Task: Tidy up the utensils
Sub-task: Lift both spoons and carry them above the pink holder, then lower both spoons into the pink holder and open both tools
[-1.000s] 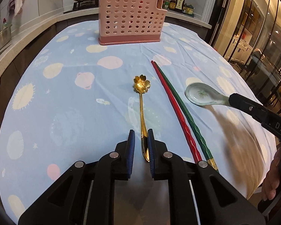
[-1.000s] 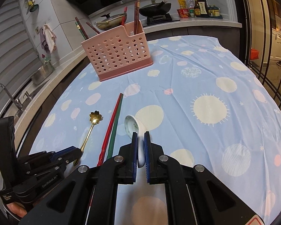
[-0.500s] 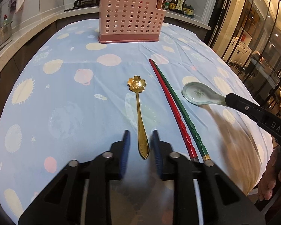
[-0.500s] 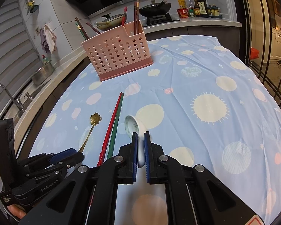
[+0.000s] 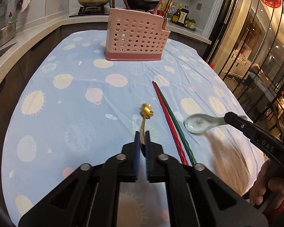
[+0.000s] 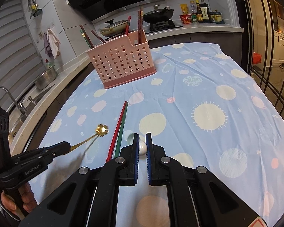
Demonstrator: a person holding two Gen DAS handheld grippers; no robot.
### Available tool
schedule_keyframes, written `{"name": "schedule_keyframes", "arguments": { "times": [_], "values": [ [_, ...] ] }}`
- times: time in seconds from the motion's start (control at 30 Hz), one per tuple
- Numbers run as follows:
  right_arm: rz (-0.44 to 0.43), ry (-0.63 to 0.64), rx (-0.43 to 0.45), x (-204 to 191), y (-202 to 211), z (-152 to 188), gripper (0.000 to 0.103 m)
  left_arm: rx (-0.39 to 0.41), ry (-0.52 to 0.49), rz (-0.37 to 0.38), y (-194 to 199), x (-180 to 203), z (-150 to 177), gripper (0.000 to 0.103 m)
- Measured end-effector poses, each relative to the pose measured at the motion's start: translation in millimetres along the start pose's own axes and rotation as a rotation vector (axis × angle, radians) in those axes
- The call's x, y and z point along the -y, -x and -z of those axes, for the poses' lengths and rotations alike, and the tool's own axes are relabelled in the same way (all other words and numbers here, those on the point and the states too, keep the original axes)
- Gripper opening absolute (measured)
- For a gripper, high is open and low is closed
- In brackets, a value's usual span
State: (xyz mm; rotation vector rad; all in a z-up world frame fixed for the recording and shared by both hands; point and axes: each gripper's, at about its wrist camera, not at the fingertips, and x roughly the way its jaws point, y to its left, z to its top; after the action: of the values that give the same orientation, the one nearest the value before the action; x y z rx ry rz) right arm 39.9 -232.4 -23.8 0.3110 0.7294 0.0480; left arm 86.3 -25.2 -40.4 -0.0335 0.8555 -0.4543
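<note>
My left gripper (image 5: 142, 135) is shut on the handle of a gold spoon (image 5: 146, 110) with a flower-shaped bowl, and holds it lifted off the cloth; the gold spoon (image 6: 102, 130) and left gripper (image 6: 66, 146) also show in the right wrist view. My right gripper (image 6: 142, 141) is shut on the handle of a white ceramic spoon (image 6: 142, 146), held above the table; that ceramic spoon (image 5: 198, 123) and right gripper (image 5: 234, 118) appear at right in the left wrist view. A red and a green chopstick (image 5: 170, 121) lie side by side on the cloth.
A pink perforated utensil holder (image 5: 136, 37) with several chopsticks in it stands at the table's far end on the blue patterned cloth (image 6: 208, 98). Behind it runs a counter with pans and bottles (image 6: 200, 13). A sink (image 6: 19, 104) lies left; glass doors right.
The left gripper closed on the gold spoon's handle and raised it off the cloth, so the bowl now tilts in the air. The right gripper stayed put with the ceramic spoon.
</note>
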Motion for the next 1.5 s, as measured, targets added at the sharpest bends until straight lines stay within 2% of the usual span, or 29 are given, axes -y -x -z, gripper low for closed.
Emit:
{"name": "schedule_keyframes", "arguments": {
  "times": [0.37, 0.57, 0.73, 0.93, 1.1, 1.37, 1.5],
  "values": [
    [-0.010, 0.007, 0.032, -1, 7, -15, 0.007, 0.038, -0.006, -0.012, 5, -3, -31, 0.000],
    [-0.002, 0.024, 0.072, -2, 14, -37, 0.007, 0.084, -0.070, -0.018, 19, 6, -55, 0.000],
    [-0.004, 0.042, 0.100, -5, 15, -56, 0.007, 0.093, -0.163, -0.039, 22, 20, -72, 0.001],
    [-0.024, 0.061, 0.162, -17, 11, -88, 0.007, 0.071, -0.233, -0.018, 18, 36, -72, 0.001],
    [-0.044, 0.084, 0.177, -34, -2, -105, 0.007, 0.058, -0.243, 0.008, 18, 44, -66, 0.001],
    [-0.077, 0.116, 0.076, -50, -27, -70, 0.007, 0.098, -0.217, 0.010, 29, 40, -77, 0.001],
    [-0.073, 0.113, 0.062, -48, -29, -63, 0.007, 0.102, -0.222, 0.007, 27, 41, -81, 0.001]
  ]
}}
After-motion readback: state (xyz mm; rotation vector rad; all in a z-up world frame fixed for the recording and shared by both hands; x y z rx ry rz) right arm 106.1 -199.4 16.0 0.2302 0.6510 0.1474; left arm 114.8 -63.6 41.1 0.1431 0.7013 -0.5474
